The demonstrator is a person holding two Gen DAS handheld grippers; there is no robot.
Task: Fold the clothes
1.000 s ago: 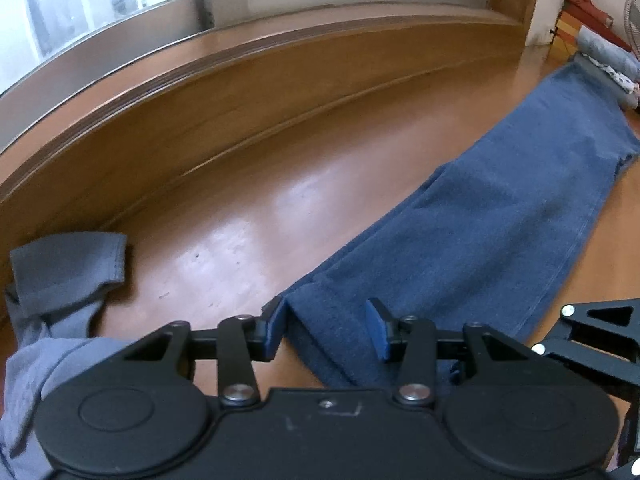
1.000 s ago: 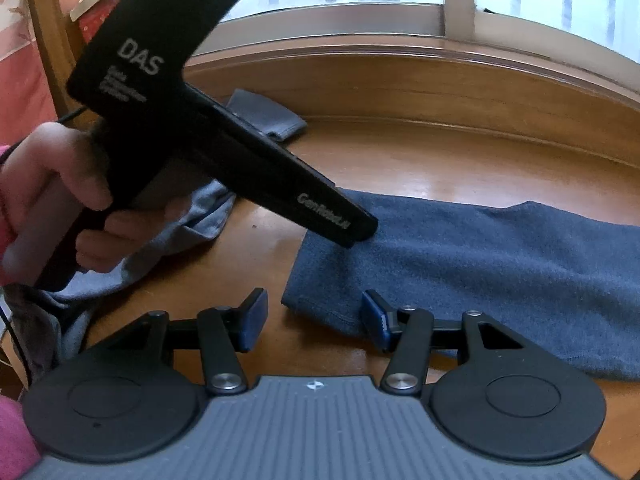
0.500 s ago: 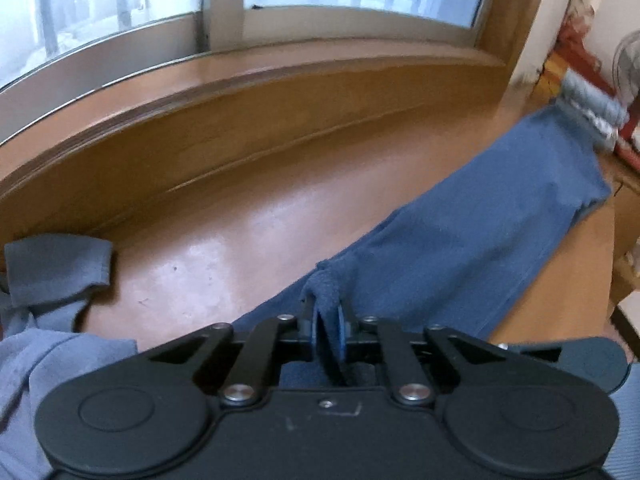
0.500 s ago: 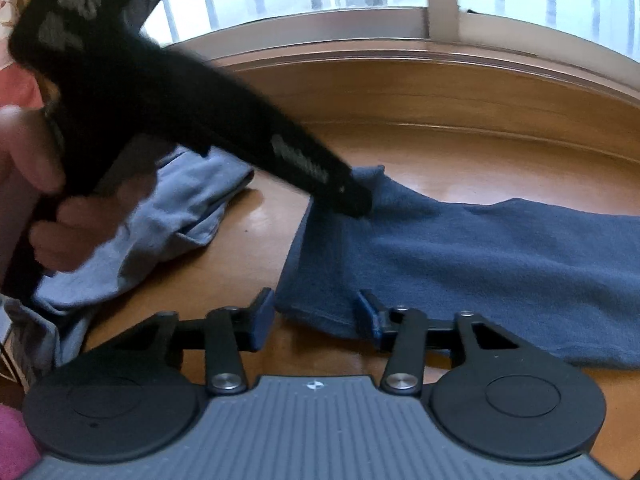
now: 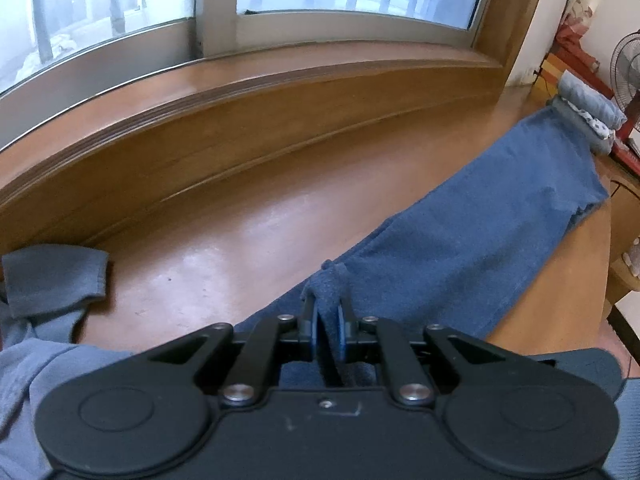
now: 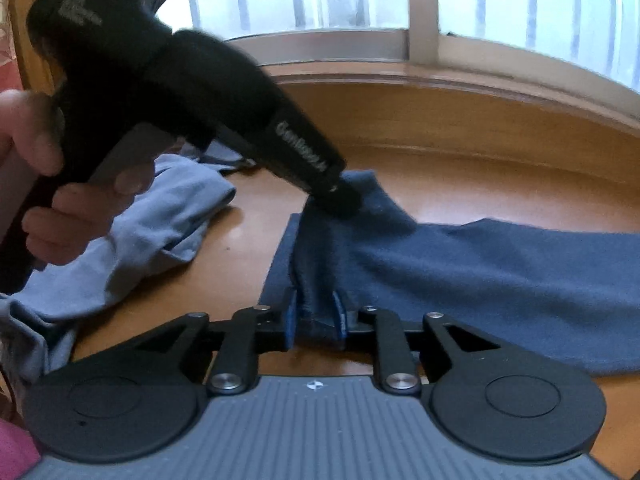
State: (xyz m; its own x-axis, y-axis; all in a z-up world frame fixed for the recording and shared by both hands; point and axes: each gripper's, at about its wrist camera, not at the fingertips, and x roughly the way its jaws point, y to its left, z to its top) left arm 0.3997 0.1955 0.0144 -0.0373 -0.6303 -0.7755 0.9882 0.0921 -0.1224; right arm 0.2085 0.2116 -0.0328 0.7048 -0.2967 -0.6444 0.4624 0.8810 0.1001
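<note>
A long dark blue garment (image 5: 472, 236) lies stretched across the wooden table (image 5: 224, 248), running away to the right. My left gripper (image 5: 327, 320) is shut on its near end, which bunches up between the fingers. In the right wrist view the same blue garment (image 6: 500, 272) spreads to the right, and my right gripper (image 6: 316, 314) is shut on a fold of its near hem. The left gripper (image 6: 340, 200), held by a hand (image 6: 60, 208), pinches the far corner of that end and lifts it off the table.
A crumpled light blue garment (image 6: 132, 240) lies at the left of the table, its sleeve (image 5: 52, 276) showing in the left wrist view. A wooden window ledge (image 5: 280, 120) rises behind. Folded clothes (image 5: 588, 116) and a fan (image 5: 628, 60) stand at far right.
Both grippers were open around the garment's near end a second ago. The left shut on it first, then the right shut on the hem, and the end has lifted.
</note>
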